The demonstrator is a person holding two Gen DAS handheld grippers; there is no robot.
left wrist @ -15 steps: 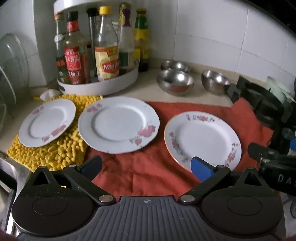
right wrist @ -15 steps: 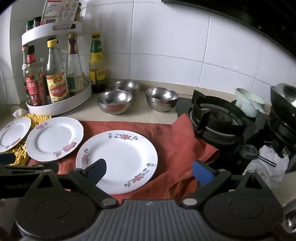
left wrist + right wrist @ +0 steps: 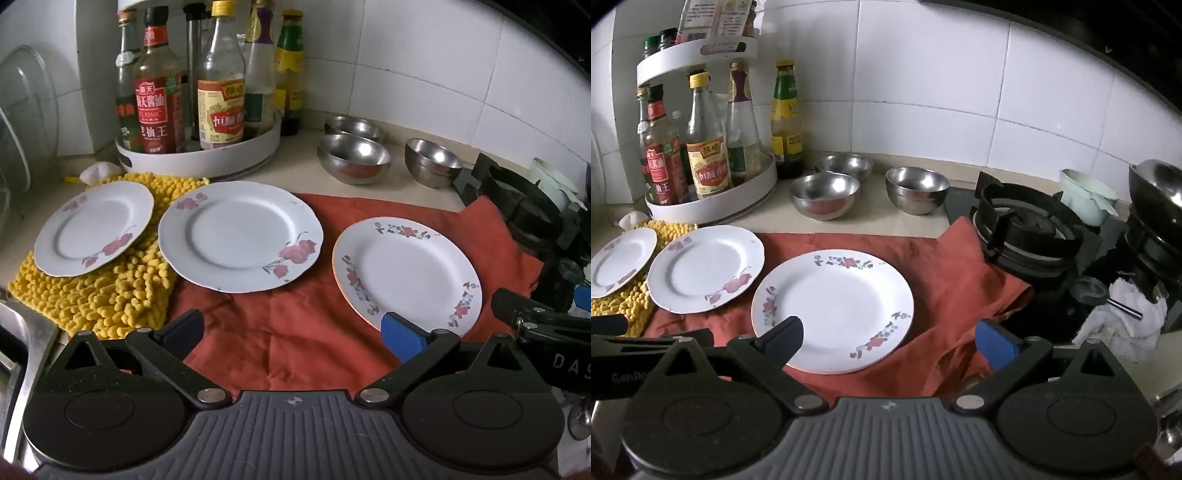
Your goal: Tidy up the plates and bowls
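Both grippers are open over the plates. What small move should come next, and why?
Probably lower the right gripper to the near rim of the right plate. Its jaws stand open and empty just before that plate, and all three plates lie separate, unstacked.

Bare red cloth (image 3: 280, 332) lies open before the three plates (image 3: 240, 236) — clear approach from the front. Behind, steel bowls (image 3: 352, 158) and the bottle rack (image 3: 199, 162) crowd the wall; the stove burner (image 3: 1027, 229) blocks the right.
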